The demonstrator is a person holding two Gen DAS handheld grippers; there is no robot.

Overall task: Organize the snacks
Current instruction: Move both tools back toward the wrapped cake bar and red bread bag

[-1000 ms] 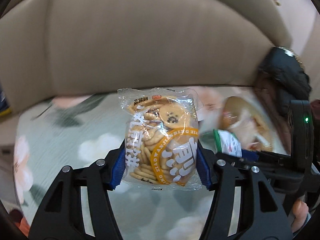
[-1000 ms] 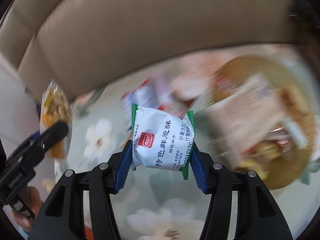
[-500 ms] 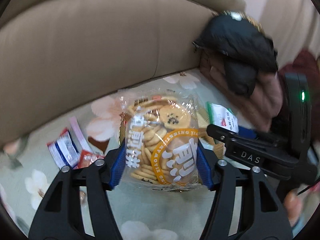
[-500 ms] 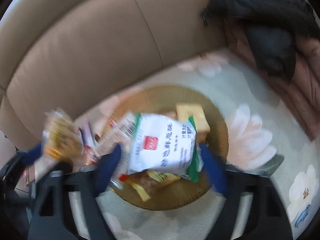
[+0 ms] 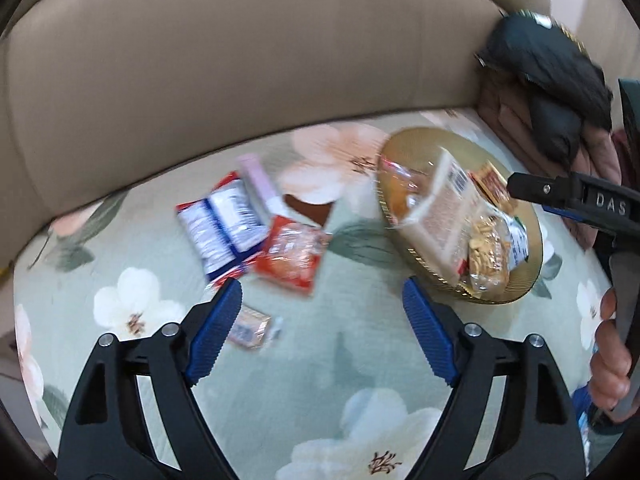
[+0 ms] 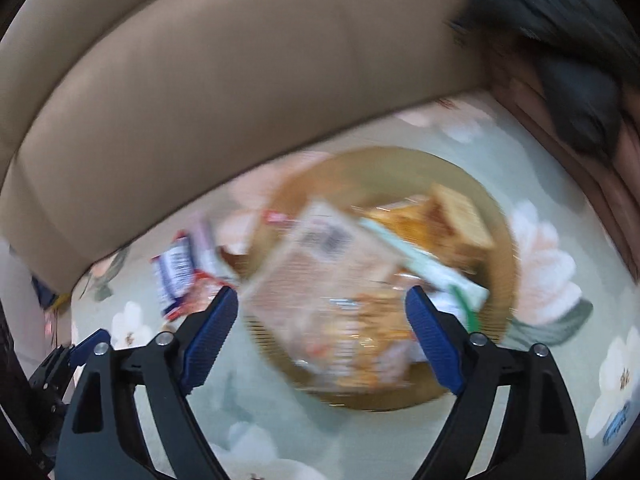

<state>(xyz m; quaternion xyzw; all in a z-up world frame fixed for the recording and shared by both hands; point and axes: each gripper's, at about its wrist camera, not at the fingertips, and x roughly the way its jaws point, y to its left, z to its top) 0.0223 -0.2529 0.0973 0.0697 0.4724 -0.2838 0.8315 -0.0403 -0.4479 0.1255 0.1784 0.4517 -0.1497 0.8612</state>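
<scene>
Left gripper (image 5: 322,306): blue-padded fingers spread wide, nothing between them; it hung above the floral cover.
Right gripper (image 6: 322,308): fingers likewise spread wide and empty, poised over the gold plate; seen from the left wrist, its black finger reached in from the right above the plate's far side, with a hand (image 5: 610,364) on its handle.
Gold plate (image 5: 532,276): ahead and right of the left fingers, just past the right fingertip; directly ahead between the right gripper's fingers.
Plate contents: a biscuit packet (image 5: 488,256) at the near rim, a pale flat packet (image 5: 444,216) lying across the middle, and a white-and-green packet (image 5: 518,238) beside the biscuits; the right wrist view was too blurred to add detail.
Blue-and-white packet (image 5: 222,228): on the cover ahead of the left fingertip, left of centre.
Red packet (image 5: 294,254): touching the blue-and-white one on its right, ahead between the left gripper's fingers.
Pink stick packet (image 5: 262,184): just beyond those two.
Small wrapped snack (image 5: 250,328): close beside the left finger's pad, on its inner side.
Floral cover (image 5: 320,380): pale green, under everything.
Sofa back (image 5: 240,80): beige, beyond the snacks.
Dark clothing (image 5: 548,80): piled far right of the fingers.
</scene>
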